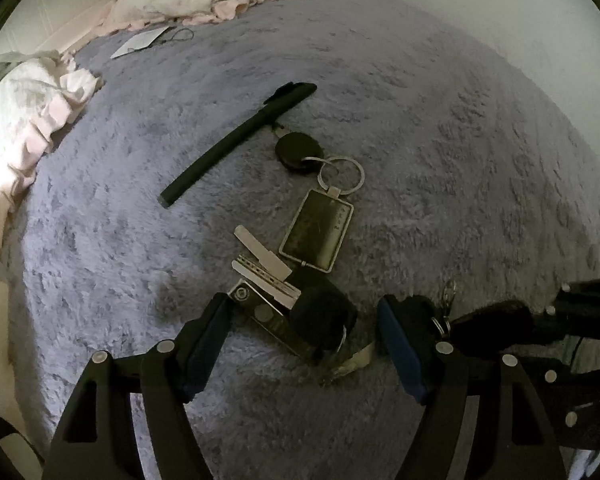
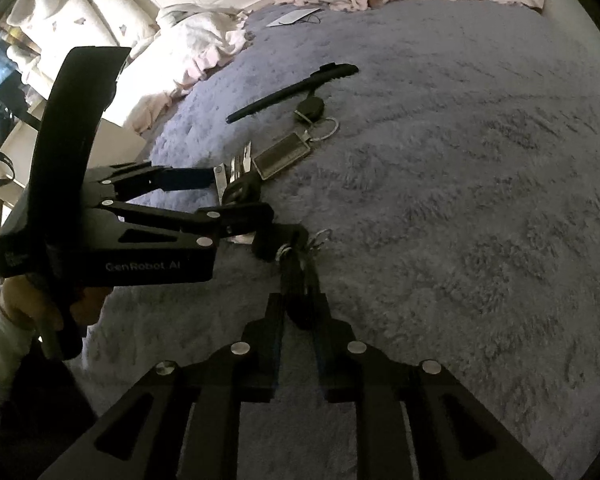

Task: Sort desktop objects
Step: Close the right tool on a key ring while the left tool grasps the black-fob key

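Dim; daylight from left, fisheye edges warped, slight blur.

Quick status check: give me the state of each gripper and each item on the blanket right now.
left gripper: open, jaws straddling the key bunch
key bunch: lying on the blanket, not gripped
right gripper: nearly shut, a dark strap between its pads
pen: capped, lying flat
rectangular key tag: flat, on its ring
white card: flat, by the pillow

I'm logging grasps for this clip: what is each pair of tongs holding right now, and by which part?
The right tongs have a dark strap between them at its near end; whether they pinch it is unclear. The left tongs stand open around the keys, gripping nothing.
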Available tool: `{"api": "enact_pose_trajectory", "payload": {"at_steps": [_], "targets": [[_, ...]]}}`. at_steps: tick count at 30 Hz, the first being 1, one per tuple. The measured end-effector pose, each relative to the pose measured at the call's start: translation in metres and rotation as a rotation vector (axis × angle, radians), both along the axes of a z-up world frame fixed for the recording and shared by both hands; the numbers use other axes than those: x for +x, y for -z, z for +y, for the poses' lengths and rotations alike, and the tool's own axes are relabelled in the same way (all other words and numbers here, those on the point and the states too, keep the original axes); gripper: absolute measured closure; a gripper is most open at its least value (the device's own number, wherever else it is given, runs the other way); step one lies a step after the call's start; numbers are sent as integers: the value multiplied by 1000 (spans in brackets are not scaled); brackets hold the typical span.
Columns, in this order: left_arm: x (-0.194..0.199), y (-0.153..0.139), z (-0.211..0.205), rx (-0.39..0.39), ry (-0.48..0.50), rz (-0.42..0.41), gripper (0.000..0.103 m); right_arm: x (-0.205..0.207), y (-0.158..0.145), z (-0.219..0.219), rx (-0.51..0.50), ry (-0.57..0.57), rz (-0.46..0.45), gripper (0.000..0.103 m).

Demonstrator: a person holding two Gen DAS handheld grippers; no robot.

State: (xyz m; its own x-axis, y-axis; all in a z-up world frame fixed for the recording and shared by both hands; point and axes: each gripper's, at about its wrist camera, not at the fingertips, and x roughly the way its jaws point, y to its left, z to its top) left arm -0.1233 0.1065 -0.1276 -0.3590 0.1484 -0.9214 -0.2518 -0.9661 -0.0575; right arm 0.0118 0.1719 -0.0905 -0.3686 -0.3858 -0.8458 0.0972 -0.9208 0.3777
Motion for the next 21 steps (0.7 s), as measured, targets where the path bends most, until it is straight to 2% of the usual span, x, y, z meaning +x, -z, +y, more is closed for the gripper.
{"api": "enact_pose_trajectory", "payload": {"at_steps": [1, 3, 7, 11, 17, 18, 19, 21], "targets": [[0, 1, 1, -24, 8, 5, 46, -1, 1, 1, -3, 1, -1, 78], [2, 2, 4, -70, 42, 11, 49, -5, 1, 1, -14, 4, -8, 75], [2, 1, 1, -82, 71, 10, 56, -14, 4, -7, -1, -21, -14, 67], [2, 0, -4, -70, 74, 9, 58, -19, 5, -14, 7, -34, -11, 67], [5, -5, -7, -49, 77, 27, 61, -25, 7, -9, -65, -2, -27, 59], [6, -6, -8, -44, 77, 28, 63, -26, 7, -9, -70, -8, -22, 64], [7, -8, -9, -39, 78, 31, 74, -26, 7, -11, -76, 0, -7, 81], [10, -15, -11, -34, 84, 42, 75, -28, 11, -8, -125, 6, -12, 87]]}}
